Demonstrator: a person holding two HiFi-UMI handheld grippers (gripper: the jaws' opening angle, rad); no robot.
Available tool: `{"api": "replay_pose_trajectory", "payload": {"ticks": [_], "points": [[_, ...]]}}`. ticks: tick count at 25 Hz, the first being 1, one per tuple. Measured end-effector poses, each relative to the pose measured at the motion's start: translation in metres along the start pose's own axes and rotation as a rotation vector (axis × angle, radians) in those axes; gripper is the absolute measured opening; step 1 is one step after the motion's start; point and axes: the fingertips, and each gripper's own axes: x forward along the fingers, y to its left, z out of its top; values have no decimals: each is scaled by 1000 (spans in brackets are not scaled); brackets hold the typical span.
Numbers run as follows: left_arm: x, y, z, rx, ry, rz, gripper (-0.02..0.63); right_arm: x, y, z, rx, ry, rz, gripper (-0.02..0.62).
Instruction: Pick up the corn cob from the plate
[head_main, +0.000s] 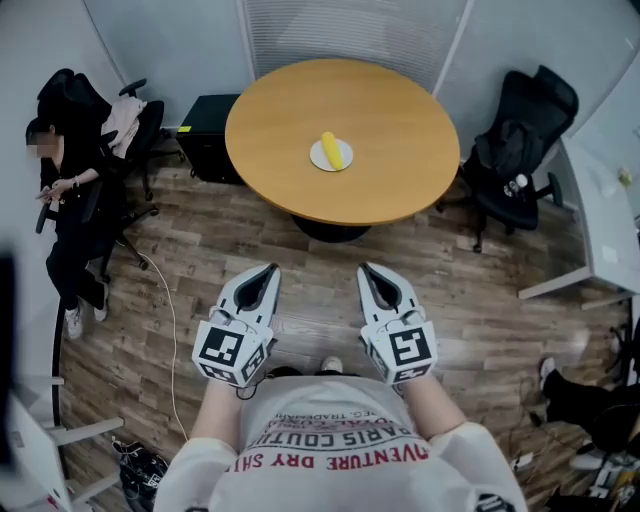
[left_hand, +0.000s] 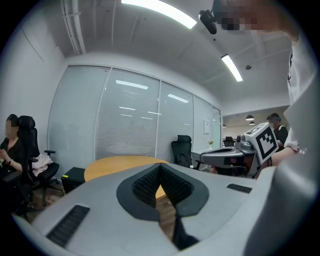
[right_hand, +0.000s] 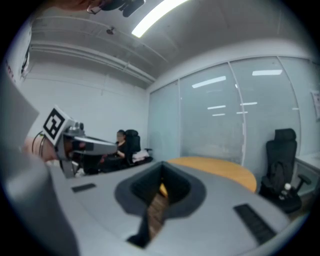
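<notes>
Head view shows both pairs of jaws pressed together with nothing between them, the left gripper and right gripper side by side at 6 o'clock, over the floor. The cob lies on its plate near the middle of the table at 12 o'clock, well apart from both. My worry is arriving with the jaws shut. The tips would shove the cob, which is round and would likely roll off the plate, or the plate would skid. Two grippers closing in together could also knock each other. The cable at 8 o'clock could catch a foot.
</notes>
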Motion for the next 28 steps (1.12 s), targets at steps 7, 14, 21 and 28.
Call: {"api": "replay_pose_trajectory", "payload": {"ticks": [7, 14, 21, 28], "points": [[69, 19, -2, 0, 27, -26, 34, 49, -43, -4, 14, 23, 4, 20], [143, 85, -1, -1, 18, -92, 34, 133, -75, -7, 31, 45, -43, 20], [237, 179, 19, 33, 29, -173, 34, 239, -121, 5, 85, 71, -145, 20], [314, 250, 28, 63, 44, -222, 34, 333, -160, 4, 122, 122, -198, 20]]}}
